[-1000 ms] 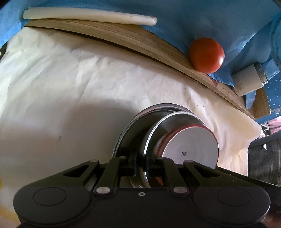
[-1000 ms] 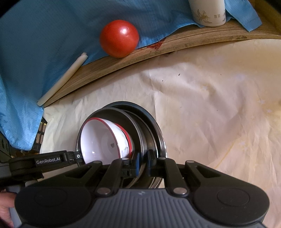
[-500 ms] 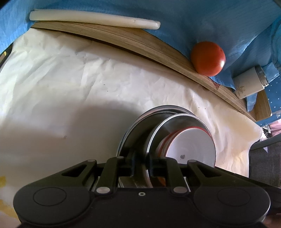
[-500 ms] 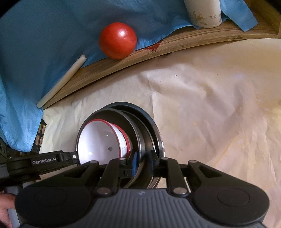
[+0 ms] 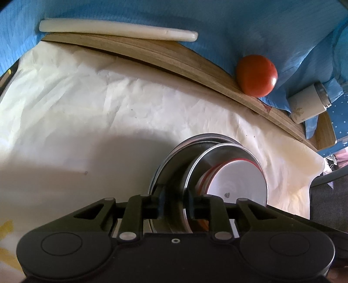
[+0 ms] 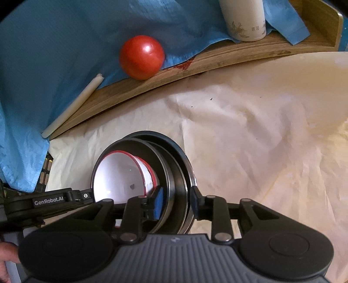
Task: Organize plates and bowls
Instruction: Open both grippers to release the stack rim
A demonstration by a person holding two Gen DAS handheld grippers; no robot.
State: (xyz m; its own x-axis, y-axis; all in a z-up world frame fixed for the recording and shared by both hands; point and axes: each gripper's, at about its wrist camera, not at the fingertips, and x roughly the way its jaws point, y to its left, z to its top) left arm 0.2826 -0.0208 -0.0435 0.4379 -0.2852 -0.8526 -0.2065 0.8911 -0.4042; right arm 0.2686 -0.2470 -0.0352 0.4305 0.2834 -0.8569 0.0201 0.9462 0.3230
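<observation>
A nested stack of steel plates [image 5: 174, 165] holds a steel bowl and a white, red-rimmed bowl [image 5: 239, 185]; it rests on the cream paper. It also shows in the right wrist view [image 6: 174, 161] with the white bowl [image 6: 117, 176] innermost. My left gripper [image 5: 175, 203] stands open around the stack's rim, fingers on either side with small gaps. My right gripper [image 6: 176, 199] is open around the opposite rim, jaws apart from the metal. The left gripper's finger [image 6: 65, 196] shows in the right view.
A wooden tray edge [image 5: 152, 58] runs along the back, draped with blue cloth [image 6: 43, 54]. On it lie a red tomato [image 6: 141, 57], a white candle-like stick [image 5: 117, 29] and a white canister [image 6: 243, 19]. Crumpled cream paper [image 6: 261, 130] covers the table.
Both grippers have opened: their jaws were shut on the stack's rims and now stand apart from them. The stack has stayed put.
</observation>
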